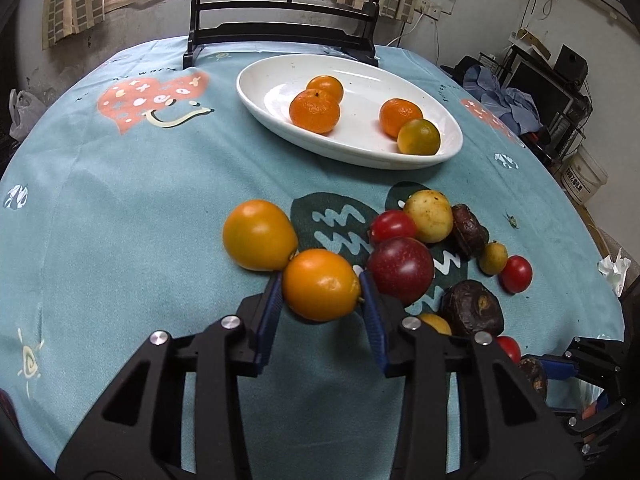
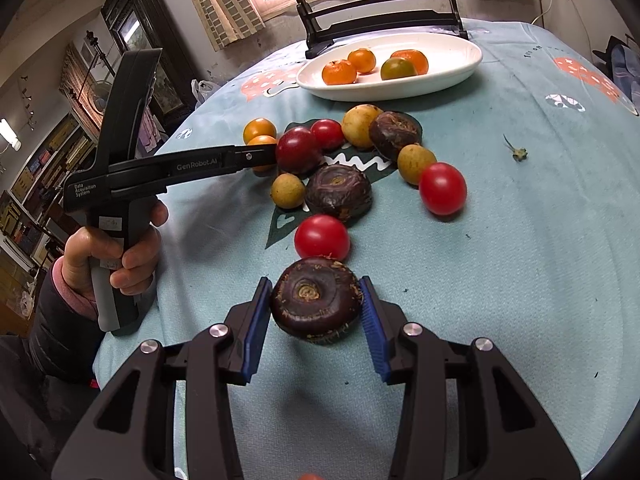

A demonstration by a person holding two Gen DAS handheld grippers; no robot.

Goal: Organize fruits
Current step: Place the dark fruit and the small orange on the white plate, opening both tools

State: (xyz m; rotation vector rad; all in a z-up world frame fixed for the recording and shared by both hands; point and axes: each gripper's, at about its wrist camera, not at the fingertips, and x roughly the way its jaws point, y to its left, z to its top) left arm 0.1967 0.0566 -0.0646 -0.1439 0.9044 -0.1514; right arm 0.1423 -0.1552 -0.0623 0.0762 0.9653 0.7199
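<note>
1. now, the left gripper [image 1: 322, 286] has its blue pads pressed on both sides of an orange citrus fruit [image 1: 321, 285]; a second orange fruit [image 1: 259, 235] touches it just behind, on the teal tablecloth [image 1: 120, 220].
2. the right gripper [image 2: 316, 306] clamps a dark brown water chestnut [image 2: 316, 300] between its pads, stem scar facing up. whether it sits on the cloth or is raised cannot be told.
3. a white oval dish [image 1: 280, 68] stands at the far side of the table and holds four fruits: three orange mandarins and one greenish mandarin [image 1: 419, 137] near its right end.
4. between the dish and the grippers lies a loose cluster: cherry tomatoes such as one [image 2: 322, 238] just beyond the gripped chestnut, a dark red passion fruit [image 1: 401, 269] beside the left gripper's right pad, a yellow round fruit [image 1: 429, 216], small tan longans and two more dark chestnuts.
5. from the right wrist view, a hand [image 2: 108, 260] grips the handle of the left tool.
6. a dark wooden stand [image 1: 280, 28] sits behind the dish.
</note>
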